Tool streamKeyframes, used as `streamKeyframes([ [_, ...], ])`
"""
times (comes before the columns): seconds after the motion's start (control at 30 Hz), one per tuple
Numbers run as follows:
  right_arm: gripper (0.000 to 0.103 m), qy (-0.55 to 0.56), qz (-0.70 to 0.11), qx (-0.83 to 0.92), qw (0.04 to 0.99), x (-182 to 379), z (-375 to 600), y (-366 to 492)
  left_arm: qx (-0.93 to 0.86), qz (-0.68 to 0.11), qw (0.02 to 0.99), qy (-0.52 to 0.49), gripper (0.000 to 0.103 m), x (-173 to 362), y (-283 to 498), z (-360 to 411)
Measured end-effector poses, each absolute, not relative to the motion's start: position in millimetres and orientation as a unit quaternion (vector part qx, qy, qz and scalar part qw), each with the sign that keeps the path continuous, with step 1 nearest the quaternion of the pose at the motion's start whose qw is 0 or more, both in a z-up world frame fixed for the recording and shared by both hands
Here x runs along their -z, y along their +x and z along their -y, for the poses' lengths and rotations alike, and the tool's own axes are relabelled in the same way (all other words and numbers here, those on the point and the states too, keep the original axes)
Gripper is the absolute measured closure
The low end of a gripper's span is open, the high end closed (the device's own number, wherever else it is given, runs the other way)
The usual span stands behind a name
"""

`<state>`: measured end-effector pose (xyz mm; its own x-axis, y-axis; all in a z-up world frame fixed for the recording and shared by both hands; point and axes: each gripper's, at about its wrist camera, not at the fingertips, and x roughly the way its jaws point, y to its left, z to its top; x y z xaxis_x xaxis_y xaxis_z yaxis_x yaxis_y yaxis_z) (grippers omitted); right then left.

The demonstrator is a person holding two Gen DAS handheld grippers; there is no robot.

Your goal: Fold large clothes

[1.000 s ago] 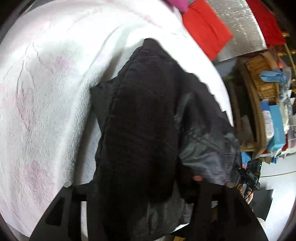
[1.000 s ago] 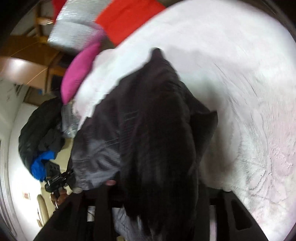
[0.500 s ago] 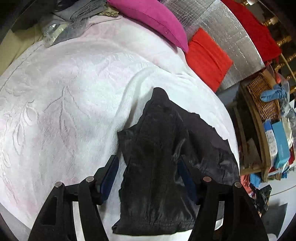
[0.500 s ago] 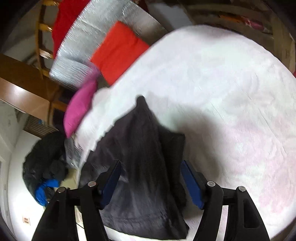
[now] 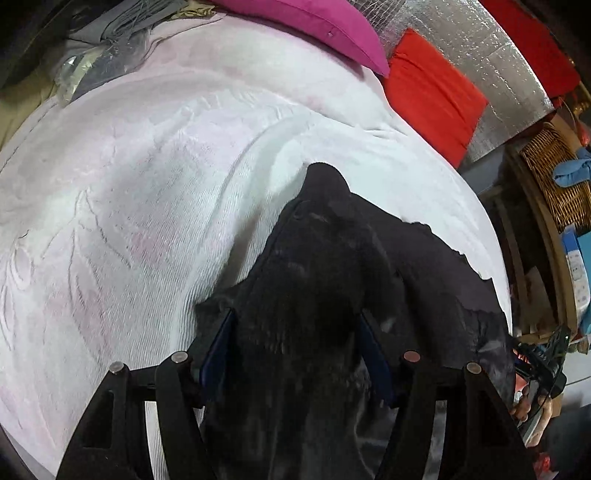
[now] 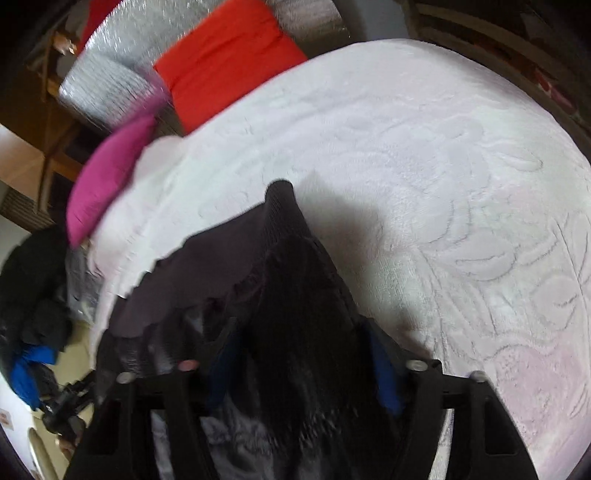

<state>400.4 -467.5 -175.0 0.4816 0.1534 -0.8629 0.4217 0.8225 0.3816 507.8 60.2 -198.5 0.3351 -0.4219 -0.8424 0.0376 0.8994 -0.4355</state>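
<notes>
A large black garment (image 5: 332, 280) lies bunched on the white embossed bedspread (image 5: 129, 206). Its narrow far end points away from me. In the left wrist view my left gripper (image 5: 295, 350) stands open, its blue-padded fingers (image 5: 218, 347) on either side of the garment's near part, with cloth rising between them. In the right wrist view the same garment (image 6: 295, 295) runs between the open blue-padded fingers (image 6: 384, 369) of my right gripper (image 6: 299, 365). The near hem is hidden below both grippers.
A magenta pillow (image 5: 314, 29) and a red cushion (image 5: 432, 92) lie at the bed's far end against a silver quilted panel (image 5: 491, 55). A wicker basket (image 5: 557, 177) and shelves stand right of the bed. Dark clothes with a blue item (image 6: 33, 362) sit off the bed's left edge.
One second ago both grippers were shut on the raised garment. They opened and the garment dropped to the bed; now both have moved in lower, with cloth between the open fingers.
</notes>
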Motion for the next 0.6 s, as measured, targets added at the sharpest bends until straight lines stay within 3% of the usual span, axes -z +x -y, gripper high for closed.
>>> streamKeyframes([
  [0.1,0.084,0.243,-0.5,0.087,0.826,167,459,401,0.14,-0.549,0.806,-0.174,0.062,197,514,-62],
  [0.13,0.086,0.229,-0.493,0.085,0.835,160,455,400,0.146,-0.544,0.807,-0.18,0.072,196,515,-62],
  [0.23,0.089,0.194,-0.467,0.094,0.857,143,445,402,0.158,-0.522,0.818,-0.186,0.083,190,515,-60],
  [0.47,0.09,0.199,-0.435,0.145,0.866,149,460,415,0.131,-0.482,0.849,-0.173,0.089,187,527,-52],
  [0.6,0.09,0.242,-0.457,0.153,0.842,182,479,420,0.104,-0.52,0.835,-0.146,0.086,215,538,-43],
])
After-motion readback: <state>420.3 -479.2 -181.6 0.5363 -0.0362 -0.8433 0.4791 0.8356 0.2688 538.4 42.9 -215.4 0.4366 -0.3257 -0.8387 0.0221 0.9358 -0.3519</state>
